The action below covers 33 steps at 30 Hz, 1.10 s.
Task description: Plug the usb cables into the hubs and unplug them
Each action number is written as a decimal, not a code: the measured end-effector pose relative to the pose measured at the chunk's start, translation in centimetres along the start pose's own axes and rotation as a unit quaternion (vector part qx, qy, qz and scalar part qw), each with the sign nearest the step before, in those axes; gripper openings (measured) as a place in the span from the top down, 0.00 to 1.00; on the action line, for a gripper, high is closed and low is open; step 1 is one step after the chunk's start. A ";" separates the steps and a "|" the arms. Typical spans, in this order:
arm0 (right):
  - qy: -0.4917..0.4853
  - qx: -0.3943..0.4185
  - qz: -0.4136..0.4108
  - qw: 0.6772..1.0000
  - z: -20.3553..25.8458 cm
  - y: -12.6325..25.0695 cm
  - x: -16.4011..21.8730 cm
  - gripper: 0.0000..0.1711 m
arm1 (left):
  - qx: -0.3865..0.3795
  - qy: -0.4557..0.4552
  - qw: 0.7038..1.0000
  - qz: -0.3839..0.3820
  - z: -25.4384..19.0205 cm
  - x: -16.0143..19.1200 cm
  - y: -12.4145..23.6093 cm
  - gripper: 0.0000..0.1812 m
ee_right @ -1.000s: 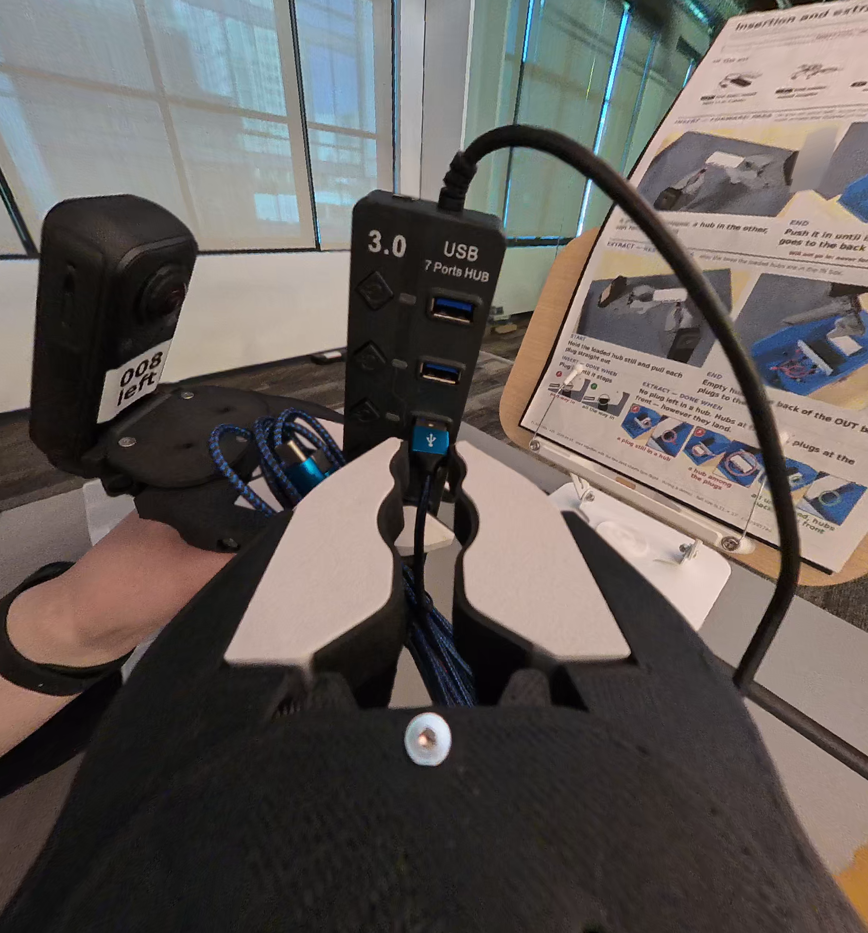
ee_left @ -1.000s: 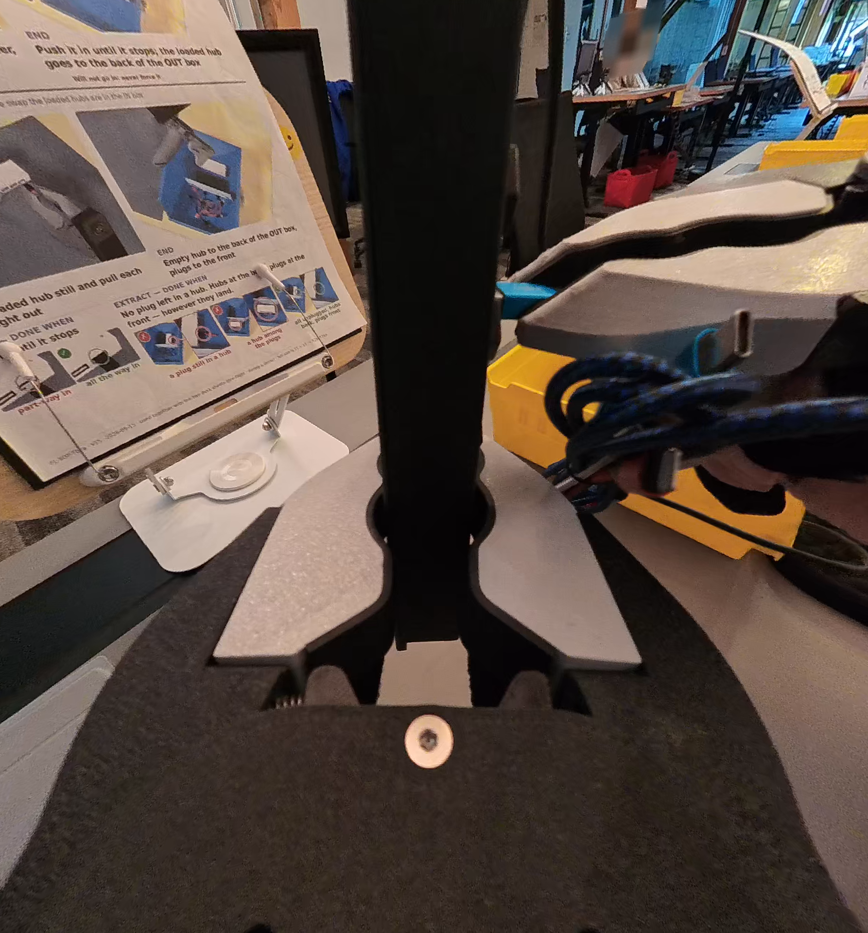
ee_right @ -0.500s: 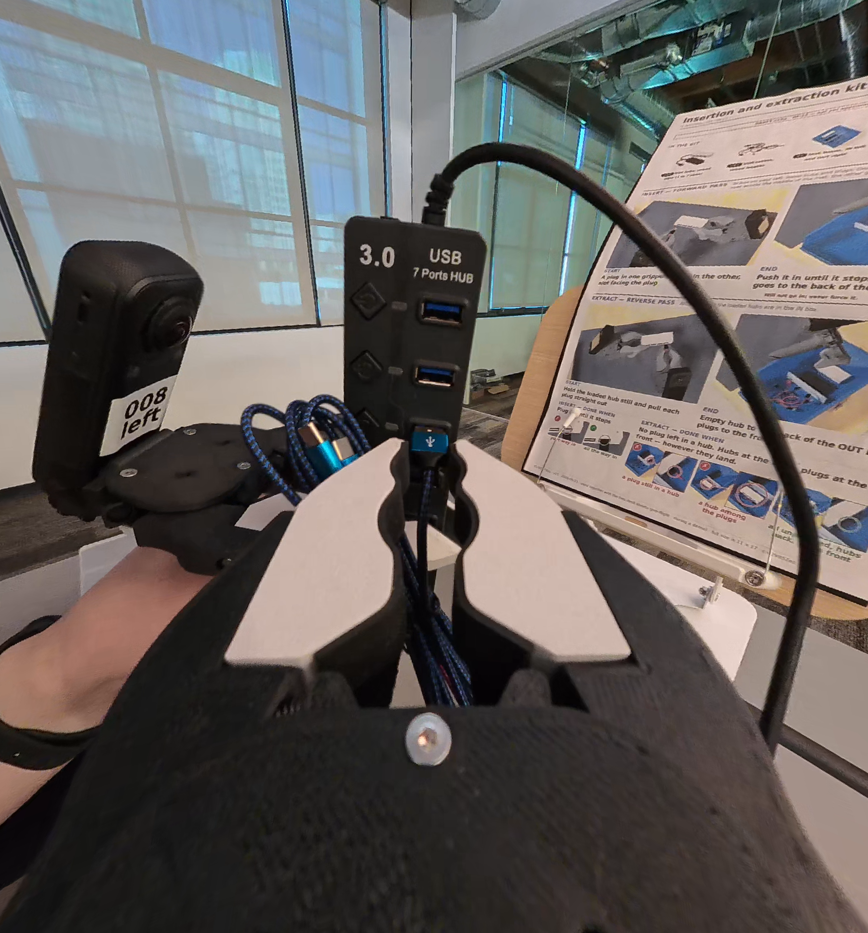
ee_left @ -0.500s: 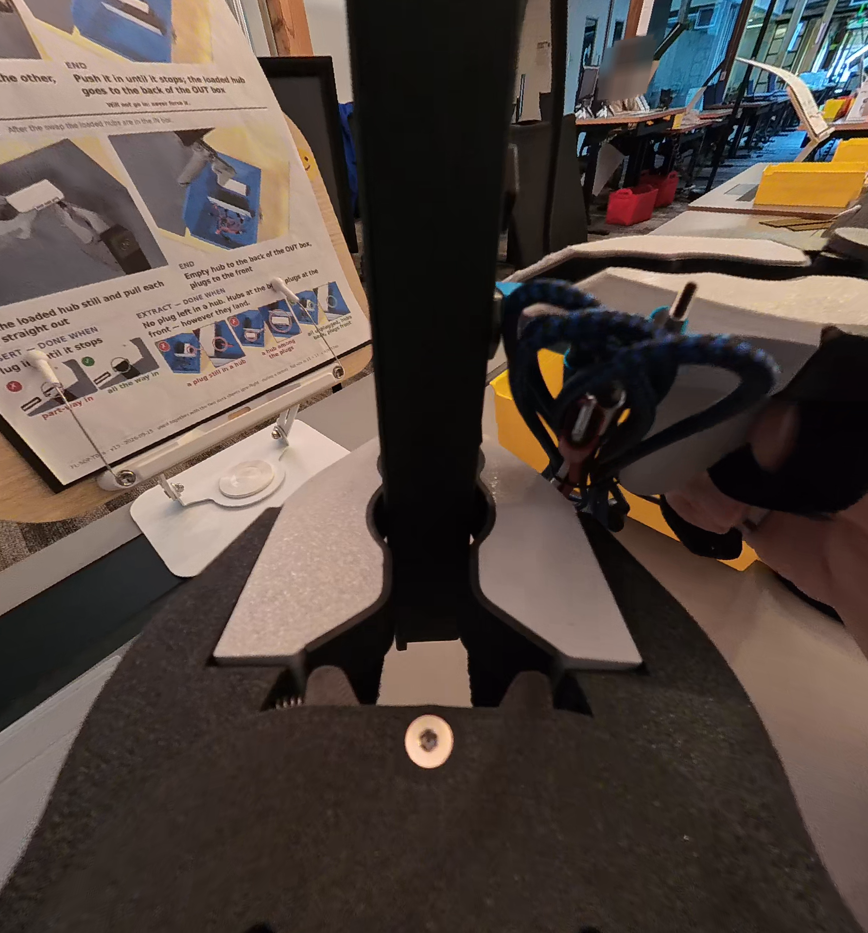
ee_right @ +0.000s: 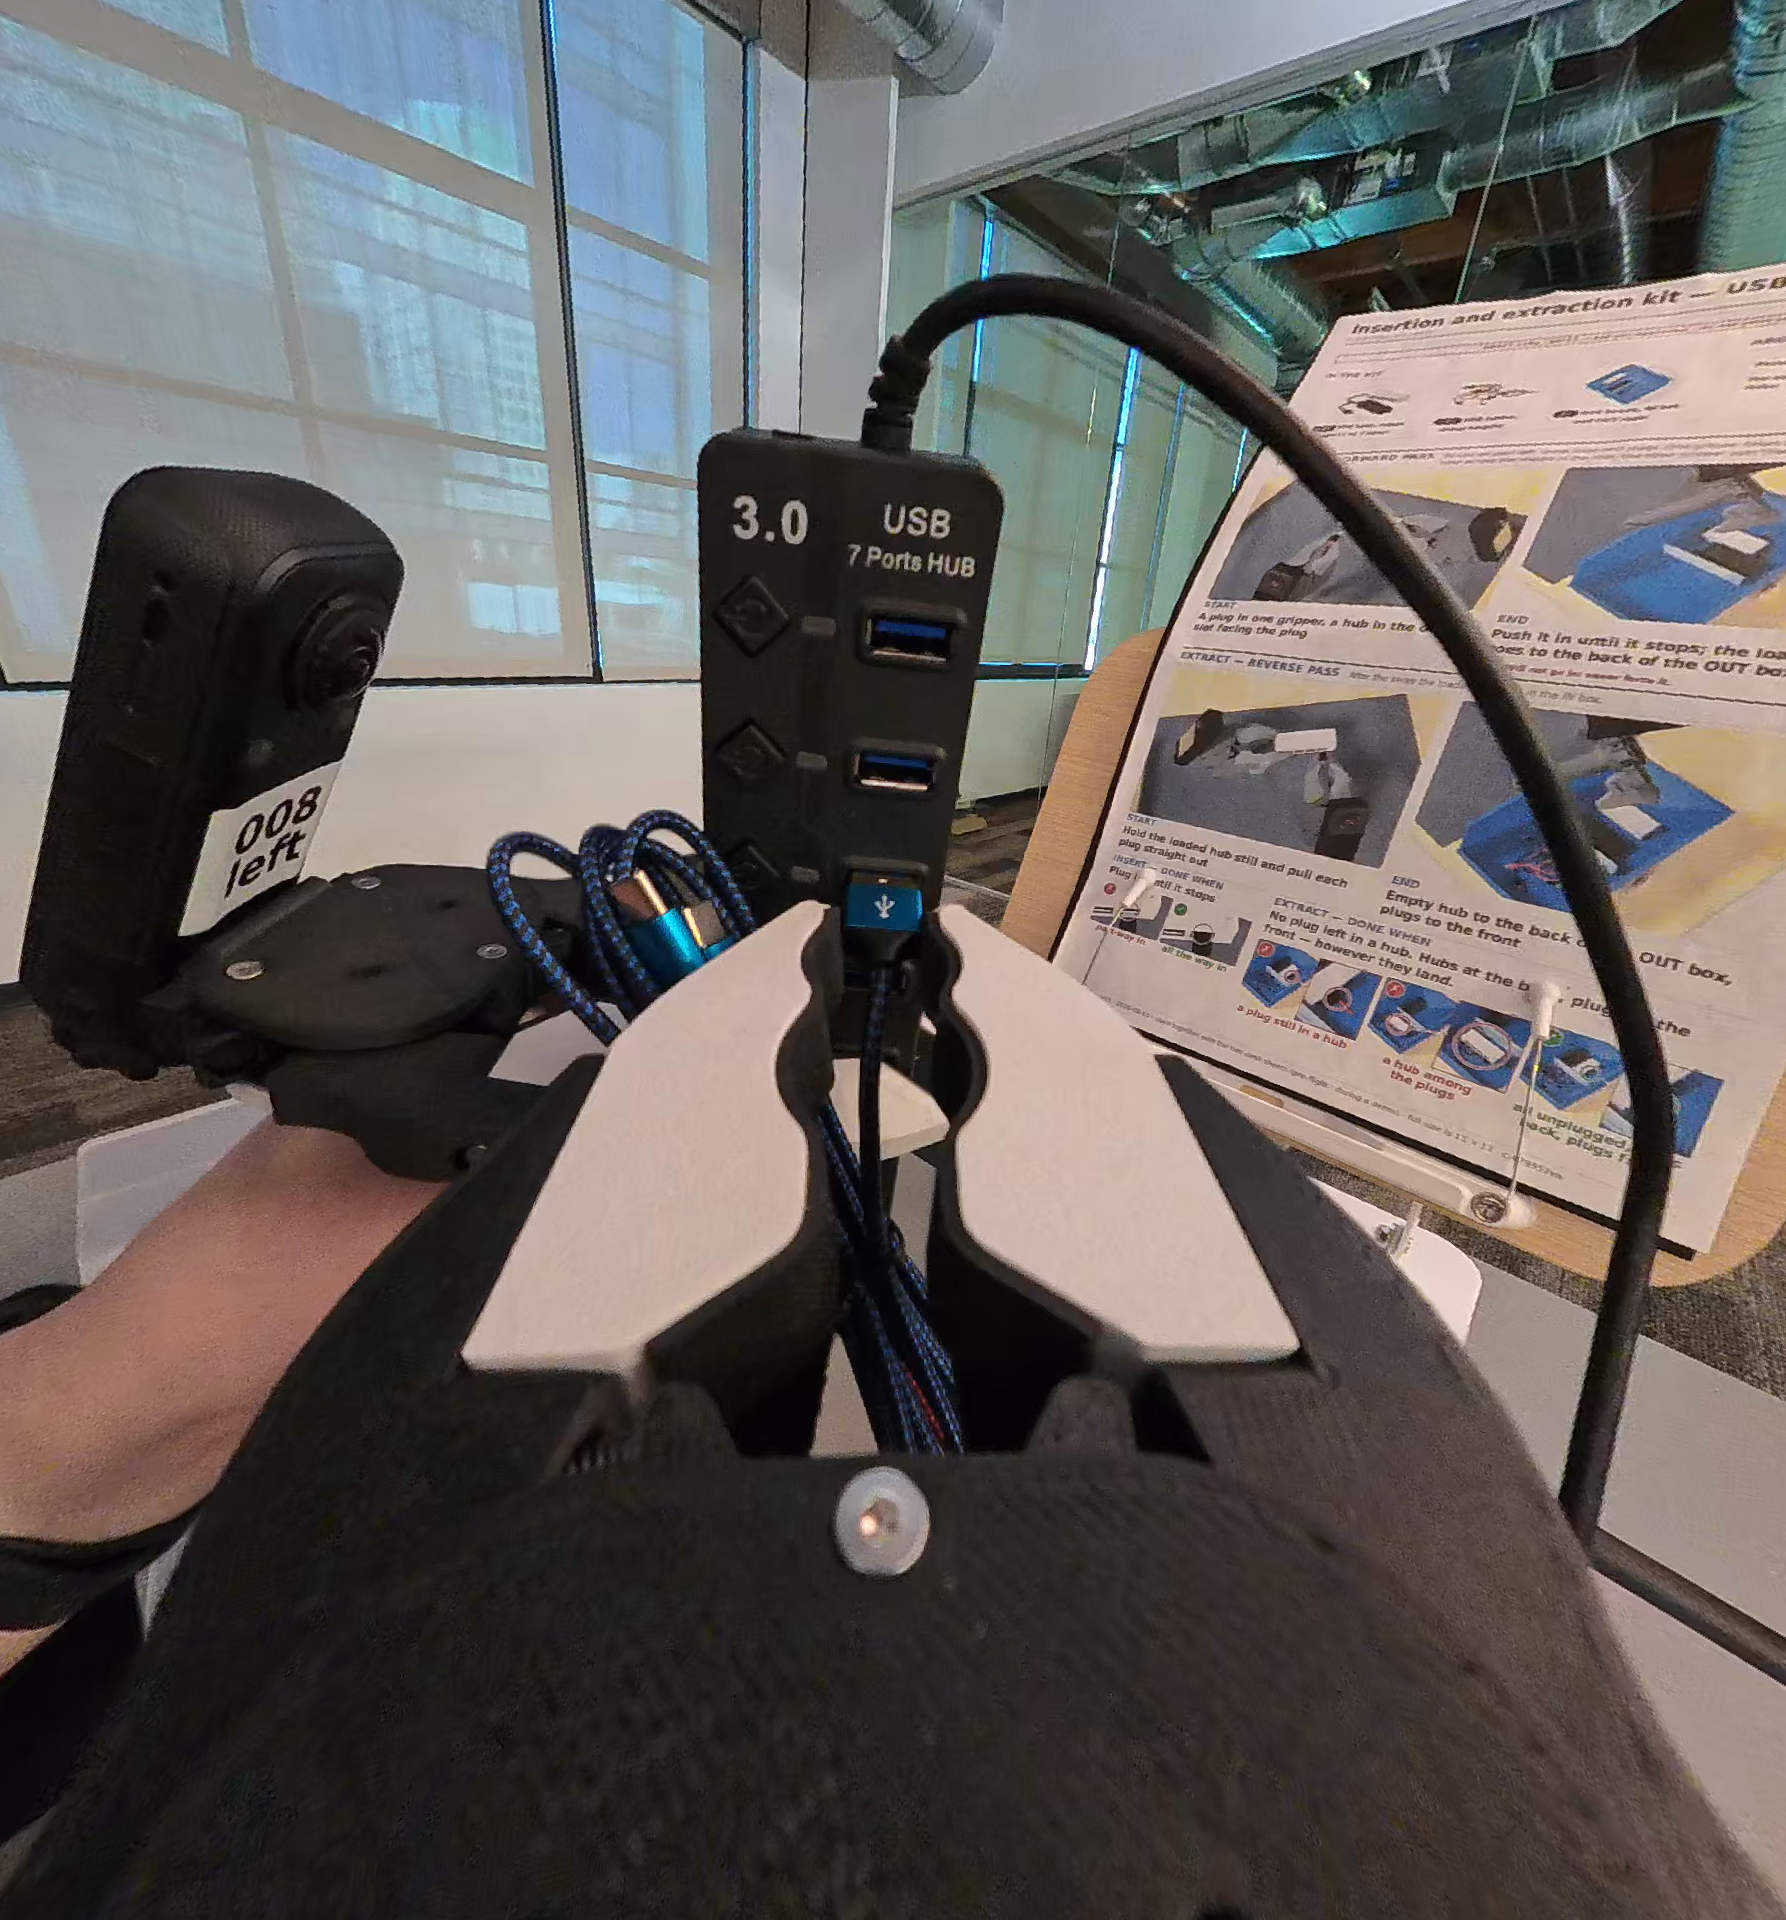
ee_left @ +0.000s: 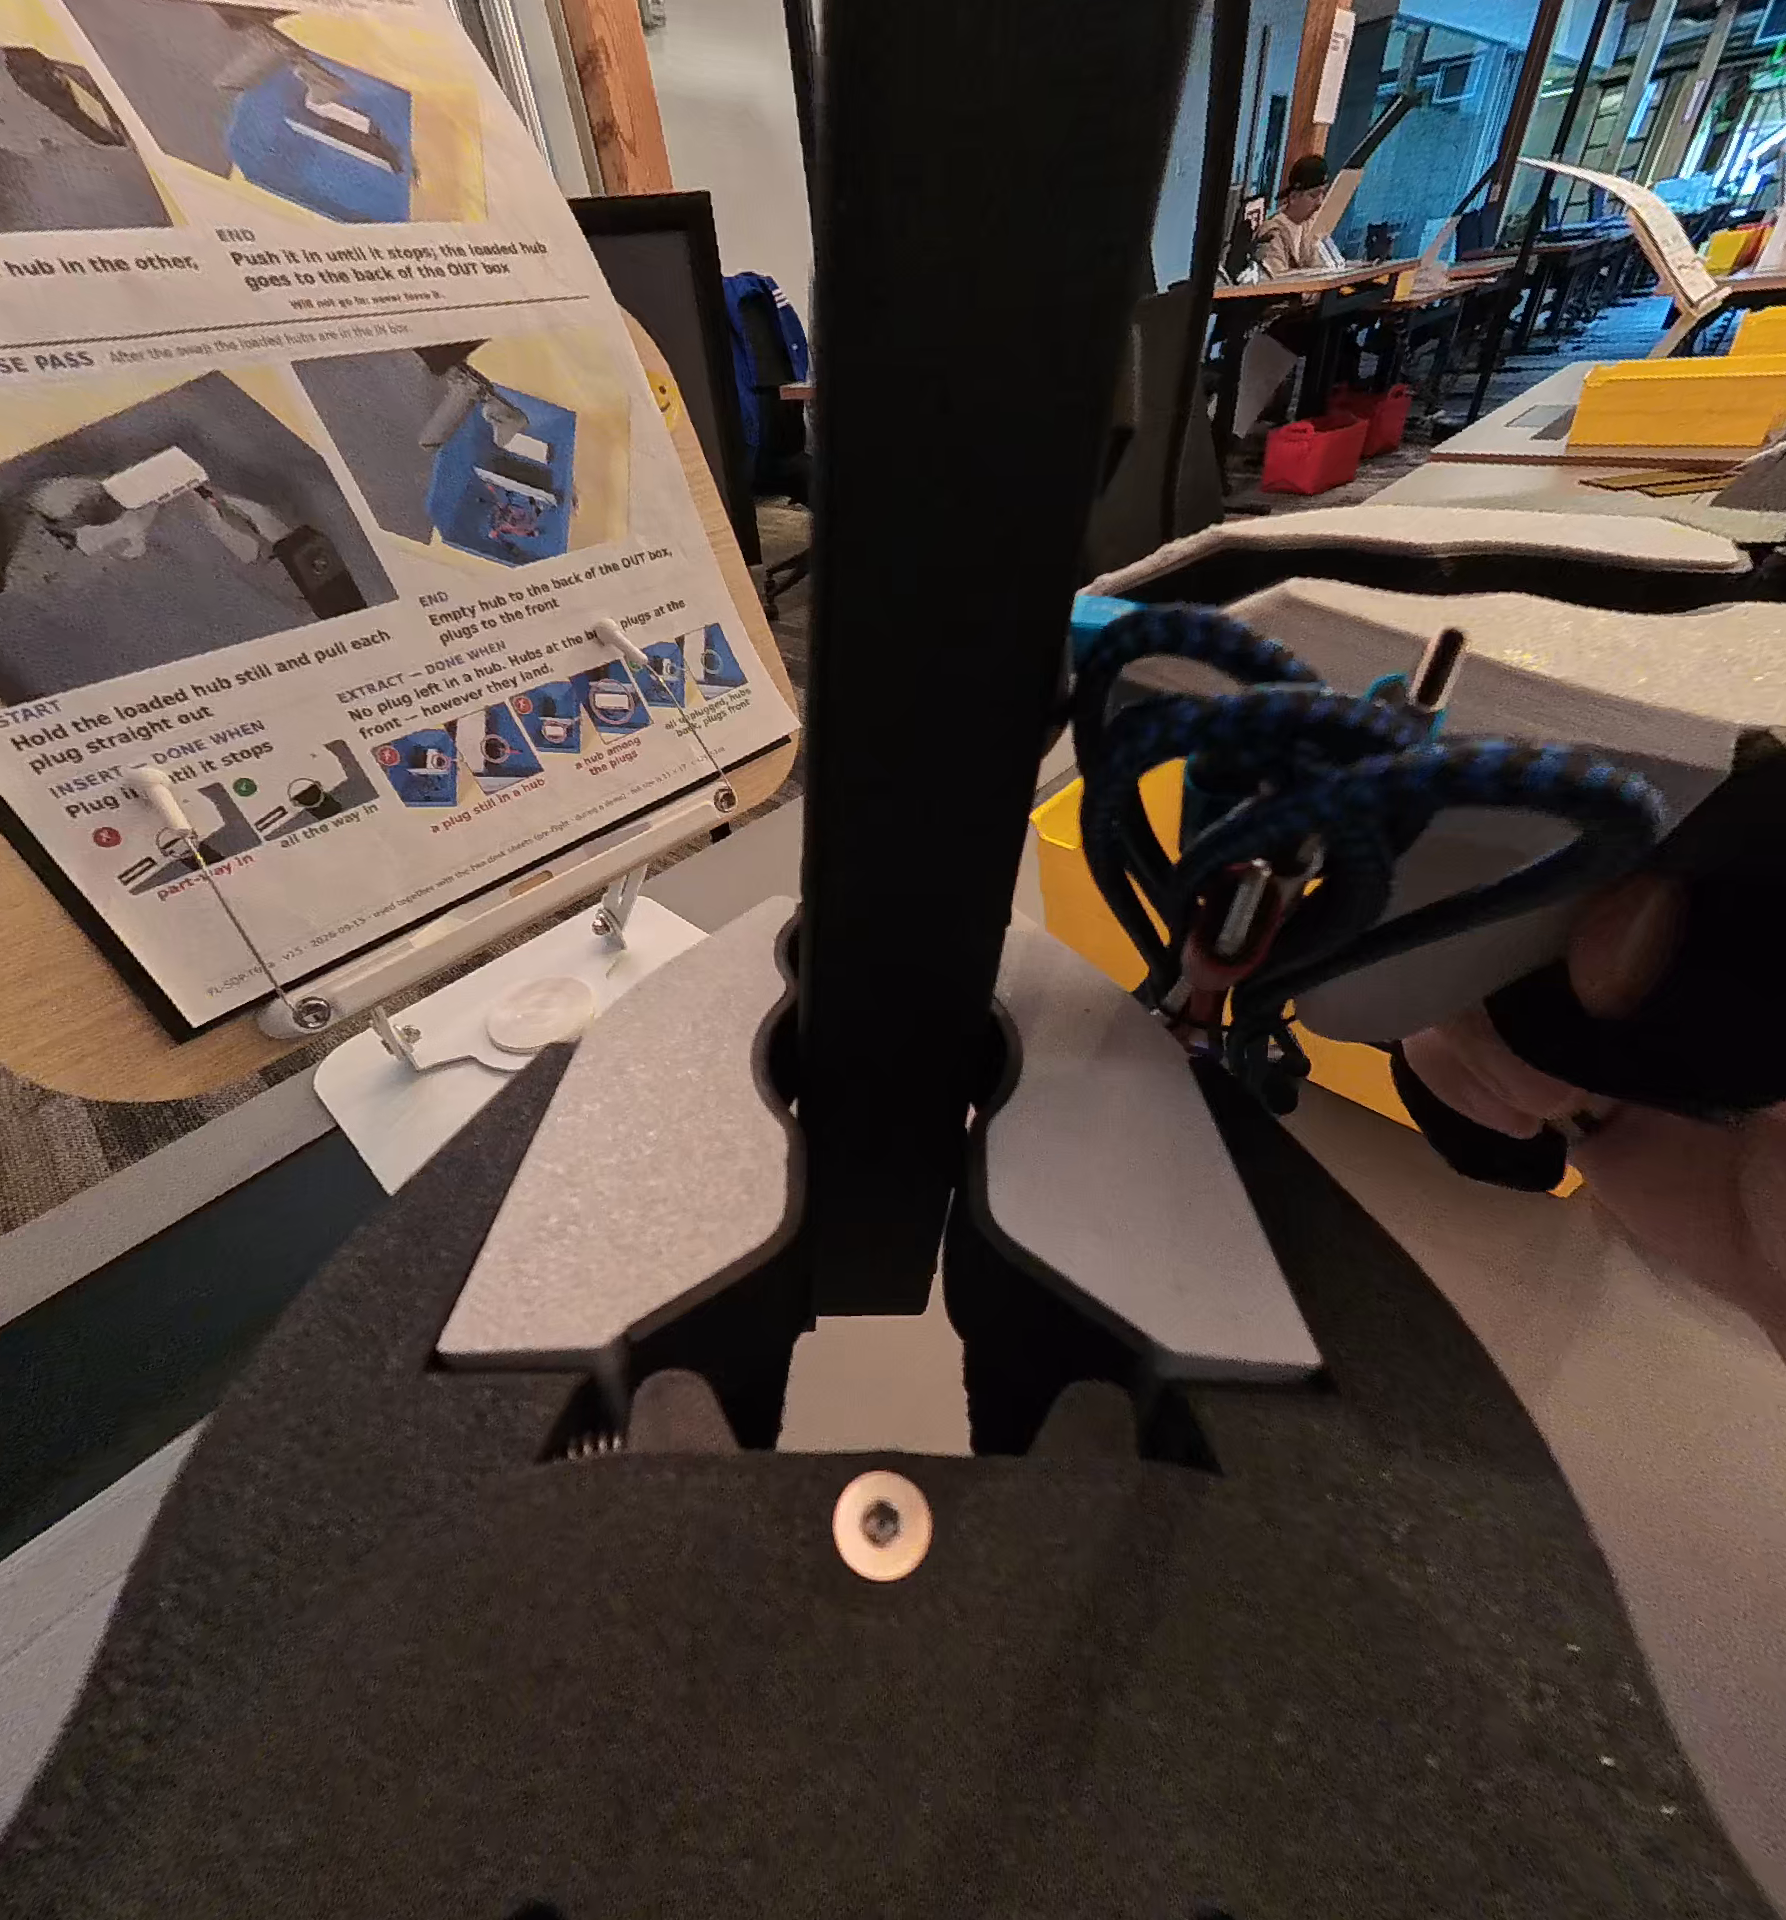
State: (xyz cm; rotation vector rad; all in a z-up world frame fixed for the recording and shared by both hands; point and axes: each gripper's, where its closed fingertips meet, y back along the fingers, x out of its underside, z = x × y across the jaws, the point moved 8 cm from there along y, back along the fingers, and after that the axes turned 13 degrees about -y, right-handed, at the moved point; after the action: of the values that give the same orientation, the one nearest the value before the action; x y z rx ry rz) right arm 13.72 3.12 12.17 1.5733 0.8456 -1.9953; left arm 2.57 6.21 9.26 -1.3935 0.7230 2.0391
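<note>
L gripper had its fingers clamped on the black hub, held upright. R gripper was closed on the blue plug, which sat in the third port, same as a sec ago. Both had drifted a bit, braided cable swung; looked like pull-out not yet begun
</note>
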 end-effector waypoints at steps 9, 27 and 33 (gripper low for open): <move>0.005 0.028 -0.001 1.000 0.4 -0.2 0.2 0.91 | 0.002 0.001 1.000 0.002 0.2 0.2 0.0 0.86; 0.005 0.004 0.037 0.999 1.9 0.3 -0.8 0.91 | -0.012 -0.028 1.000 -0.003 2.9 -0.1 1.9 0.86; 0.015 0.013 0.054 0.998 2.1 0.8 -1.5 0.91 | -0.008 -0.026 1.000 -0.002 2.6 -0.1 1.7 0.86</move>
State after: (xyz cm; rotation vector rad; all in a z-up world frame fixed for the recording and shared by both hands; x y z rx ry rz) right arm 13.21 1.06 13.84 1.6316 0.7317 -1.9188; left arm -0.22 6.86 10.37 -1.3439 0.6824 2.0743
